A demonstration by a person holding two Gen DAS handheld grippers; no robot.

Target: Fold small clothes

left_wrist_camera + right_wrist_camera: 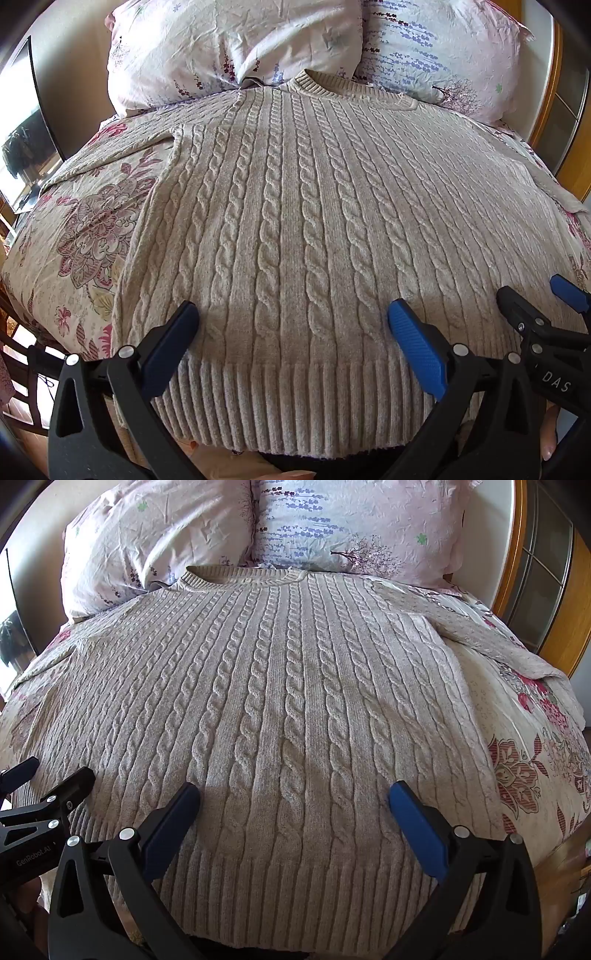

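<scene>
1. A dark screen [22, 129] stands past the bed's left edge.
2. The left gripper [293, 317] hangs with jaws wide, nothing between them, above the sweater's ribbed hem [295, 406] at the bed's near edge.
3. The cable-knit sweater [295, 206] lies flat across the floral bedspread [85, 229], collar touching two pillows [229, 44] at the far edge.
4. The right gripper [293, 797] is likewise spread wide and empty over the hem.
5. A wooden cabinet [543, 590] stands past the bed's right edge.

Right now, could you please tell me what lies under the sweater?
The sweater lies flat on a floral bedspread, visible only beside it. Its collar reaches two pillows. Anything beneath the knit is hidden.
</scene>
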